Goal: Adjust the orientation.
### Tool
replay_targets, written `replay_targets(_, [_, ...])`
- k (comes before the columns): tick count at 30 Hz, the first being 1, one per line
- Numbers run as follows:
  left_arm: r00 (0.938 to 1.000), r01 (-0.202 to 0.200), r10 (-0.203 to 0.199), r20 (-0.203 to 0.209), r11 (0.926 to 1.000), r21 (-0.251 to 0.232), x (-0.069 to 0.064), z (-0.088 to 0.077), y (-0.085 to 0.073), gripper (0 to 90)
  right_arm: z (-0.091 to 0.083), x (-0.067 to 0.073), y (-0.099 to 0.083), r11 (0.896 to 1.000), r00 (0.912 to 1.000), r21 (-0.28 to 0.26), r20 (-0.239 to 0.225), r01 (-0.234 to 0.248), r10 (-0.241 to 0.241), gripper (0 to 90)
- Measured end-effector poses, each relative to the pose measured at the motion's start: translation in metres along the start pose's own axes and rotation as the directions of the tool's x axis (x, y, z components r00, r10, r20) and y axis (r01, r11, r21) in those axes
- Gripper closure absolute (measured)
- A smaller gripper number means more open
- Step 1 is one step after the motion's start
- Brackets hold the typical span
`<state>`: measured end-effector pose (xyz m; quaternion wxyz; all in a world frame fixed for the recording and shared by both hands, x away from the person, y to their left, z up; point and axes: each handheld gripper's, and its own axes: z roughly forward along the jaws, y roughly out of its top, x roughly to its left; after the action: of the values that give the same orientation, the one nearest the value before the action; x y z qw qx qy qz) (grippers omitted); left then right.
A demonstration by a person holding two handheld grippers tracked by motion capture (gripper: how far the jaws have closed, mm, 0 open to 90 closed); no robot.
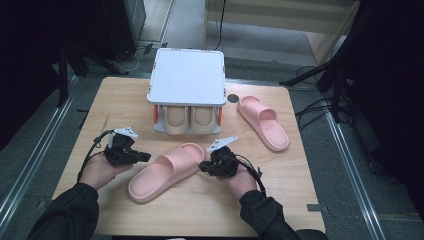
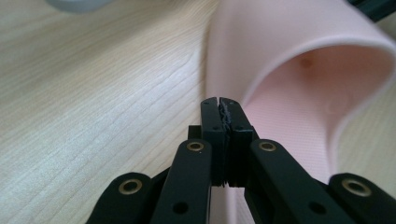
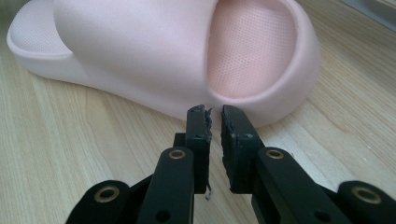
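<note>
A pink slipper [image 1: 165, 172] lies slantwise in the middle of the table, heel toward the front left. My left gripper [image 1: 145, 156] is at its left side with both jaws shut tight and nothing between them. In the left gripper view the left gripper [image 2: 219, 103] points at the edge of the pink slipper [image 2: 299, 93], just before the strap's arch. My right gripper [image 1: 202, 166] is at the slipper's toe end. In the right gripper view the right gripper [image 3: 213, 114] shows a narrow empty gap between its jaws, just short of the pink slipper [image 3: 140, 56].
A second pink slipper [image 1: 263, 122] lies at the right of the wooden table [image 1: 125, 100]. At the back stands a small rack with a white top [image 1: 187, 75], and under it sit two beige slippers [image 1: 176, 120]. The person's dark sleeves come in from the front edge.
</note>
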<state>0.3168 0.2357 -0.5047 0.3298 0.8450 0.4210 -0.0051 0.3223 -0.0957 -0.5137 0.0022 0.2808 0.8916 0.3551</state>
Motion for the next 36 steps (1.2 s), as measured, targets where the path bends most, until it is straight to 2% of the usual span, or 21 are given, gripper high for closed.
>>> replay_targets(3, [0.9999,-0.003,0.003,0.011,0.9998,0.019,0.000,0.004,-0.001,88.7,0.001,0.000,0.001,1.000,1.0000,-0.001,0.005,-0.003,0.003,81.6])
replay_targets(9, [0.9991,-0.002,0.002,0.042,1.0000,0.001,-0.007,0.005,-0.002,88.2,0.005,-0.003,0.003,1.000,0.9998,-0.005,0.019,-0.011,0.012,81.1])
replay_targets(14, [0.9984,-0.004,0.005,0.055,0.9998,-0.018,-0.014,0.003,-0.002,87.0,0.009,-0.004,0.007,0.998,0.9984,-0.039,0.032,-0.044,0.046,81.3])
replay_targets(18, [0.9982,-0.003,0.004,0.061,0.9997,-0.024,-0.019,0.004,-0.005,87.1,0.014,-0.006,0.010,0.997,0.9974,-0.041,0.031,-0.064,0.065,81.1])
replay_targets(28, [0.9973,0.005,-0.001,0.074,0.9987,-0.051,-0.028,0.002,-0.008,86.8,0.024,-0.006,0.019,0.998,0.9978,-0.038,0.046,-0.046,0.048,80.7])
replay_targets(31, [0.9973,0.011,-0.007,0.074,0.9985,-0.053,-0.028,0.001,-0.008,85.8,0.025,-0.007,0.020,0.998,0.9978,-0.037,0.049,-0.043,0.044,80.2])
replay_targets(36, [0.9972,0.035,-0.029,0.069,0.9959,-0.083,-0.023,-0.005,-0.008,83.8,0.021,-0.008,0.021,0.999,0.9980,-0.045,0.057,-0.024,0.027,77.8])
